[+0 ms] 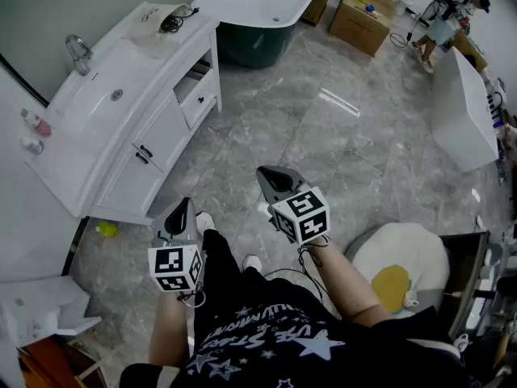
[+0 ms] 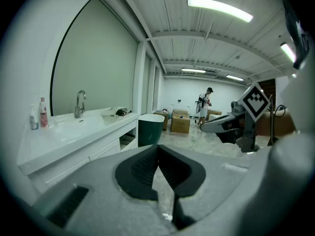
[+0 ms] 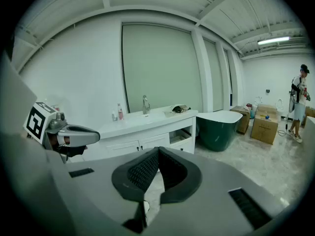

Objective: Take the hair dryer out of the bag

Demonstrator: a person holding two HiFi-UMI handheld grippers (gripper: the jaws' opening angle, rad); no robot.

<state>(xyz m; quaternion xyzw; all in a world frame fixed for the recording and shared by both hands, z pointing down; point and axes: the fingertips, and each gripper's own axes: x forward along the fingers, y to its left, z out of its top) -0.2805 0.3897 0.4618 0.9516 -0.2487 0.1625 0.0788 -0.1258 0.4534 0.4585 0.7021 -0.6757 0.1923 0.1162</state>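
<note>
Left hand-held gripper (image 1: 182,208) and right hand-held gripper (image 1: 273,180): jaws fully together, nothing between them, poised over the floor (image 1: 323,136); sink surface (image 1: 81,144) ahead-left of both.

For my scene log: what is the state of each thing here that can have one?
Left hand-held gripper: shut, empty.
Right hand-held gripper: shut, empty.
Bag: lying on the vanity top, untouched.
Vanity drawer: pulled open.
Cabinet doors: closed.

The vanity (image 1: 129,128) is white, the bathtub (image 1: 258,43) dark green, the floor (image 1: 323,144) veined grey, the shirt (image 1: 266,330) star-printed black.
</note>
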